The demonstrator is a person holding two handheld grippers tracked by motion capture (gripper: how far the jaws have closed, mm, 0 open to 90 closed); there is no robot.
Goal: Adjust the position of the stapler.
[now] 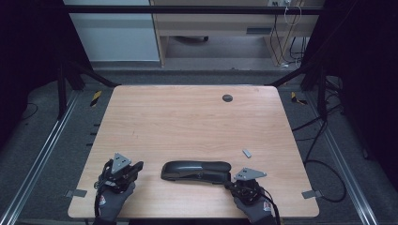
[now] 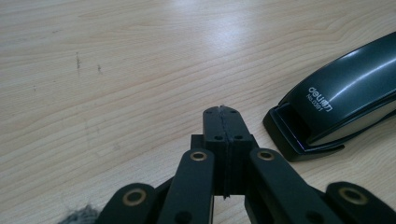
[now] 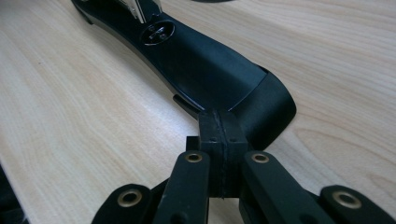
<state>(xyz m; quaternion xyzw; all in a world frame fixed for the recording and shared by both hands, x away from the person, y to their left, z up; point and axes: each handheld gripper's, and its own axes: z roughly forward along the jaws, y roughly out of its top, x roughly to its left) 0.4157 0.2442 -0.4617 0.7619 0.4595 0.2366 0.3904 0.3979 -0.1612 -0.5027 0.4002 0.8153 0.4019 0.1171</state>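
Observation:
A long black stapler (image 1: 195, 171) lies flat on the wooden table (image 1: 187, 122) near its front edge. Its glossy top, with white lettering, appears at the right of the left gripper view (image 2: 336, 100). My left gripper (image 1: 138, 165) rests a short way to the stapler's left, its jaws shut and holding nothing (image 2: 223, 112). My right gripper (image 1: 228, 183) sits at the stapler's right end, also shut and holding nothing. In the right gripper view its tips (image 3: 218, 115) are right at the rounded end of the stapler (image 3: 205, 65); I cannot tell whether they touch it.
A small grey metal piece (image 1: 247, 152) lies right of centre on the table. A dark round cap (image 1: 227, 98) sits near the far edge. Metal clips (image 1: 75, 192) (image 1: 309, 193) stick out at the two front corners.

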